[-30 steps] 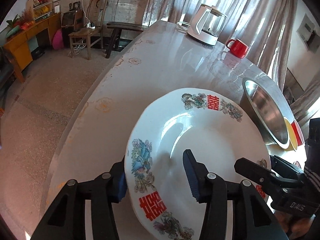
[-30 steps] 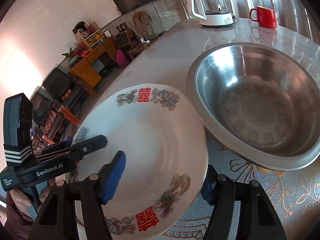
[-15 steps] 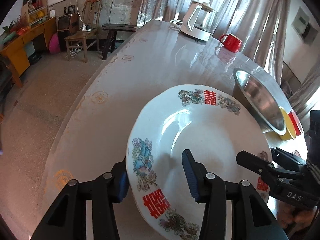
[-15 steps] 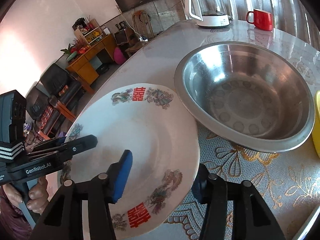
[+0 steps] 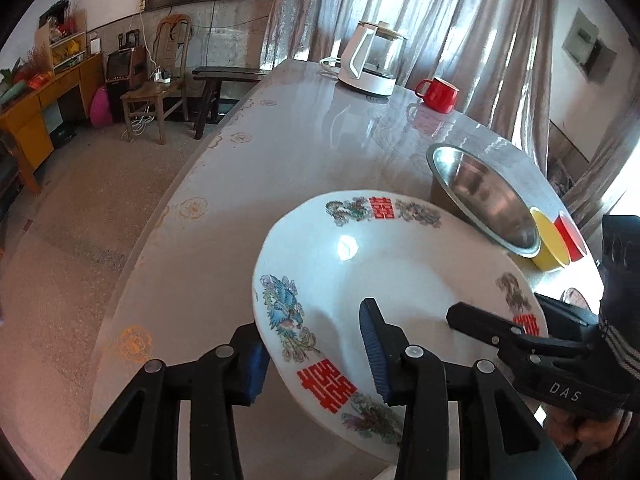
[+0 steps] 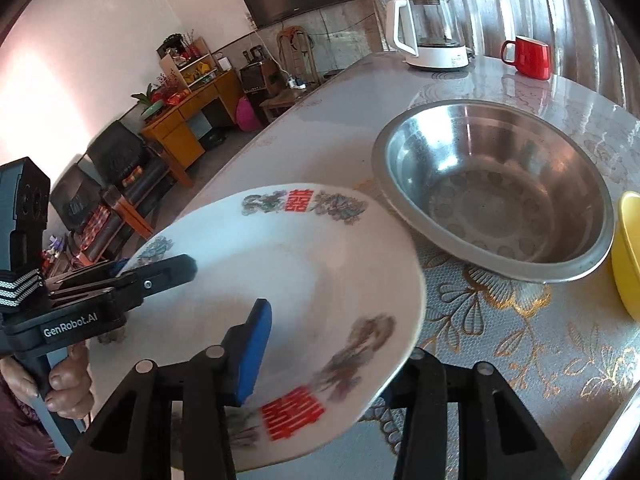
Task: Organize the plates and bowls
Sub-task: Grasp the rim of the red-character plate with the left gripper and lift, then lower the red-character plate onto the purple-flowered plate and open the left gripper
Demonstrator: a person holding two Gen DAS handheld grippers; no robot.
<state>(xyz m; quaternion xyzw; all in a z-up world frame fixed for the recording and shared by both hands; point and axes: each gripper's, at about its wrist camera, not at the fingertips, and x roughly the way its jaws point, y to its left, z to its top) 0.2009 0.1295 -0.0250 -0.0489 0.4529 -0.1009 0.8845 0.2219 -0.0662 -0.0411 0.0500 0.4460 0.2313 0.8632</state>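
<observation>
A white plate (image 5: 380, 272) with red characters and dragon and phoenix prints is held tilted above the table, between both grippers. My left gripper (image 5: 312, 348) straddles its left rim, one blue pad under the rim and one on the inner face, jaws closing. My right gripper (image 6: 336, 352) straddles the right rim of the plate (image 6: 304, 264), with one pad inside and the other finger hidden beneath, jaws also closing. Each gripper shows in the other's view: the right gripper (image 5: 500, 328) and the left gripper (image 6: 160, 272). A steel bowl (image 6: 500, 200) sits just beyond the plate.
Right of the steel bowl (image 5: 480, 188) are a yellow bowl (image 5: 548, 244) and a red bowl (image 5: 570, 236). A white kettle (image 5: 372, 60) and a red mug (image 5: 438, 94) stand at the far end. The table's curved edge (image 5: 168, 208) runs along the left, above the floor.
Both pairs of jaws have narrowed on the plate's rims. The plate has drawn back from the steel bowl and sits lower and more to the right in the left wrist view.
</observation>
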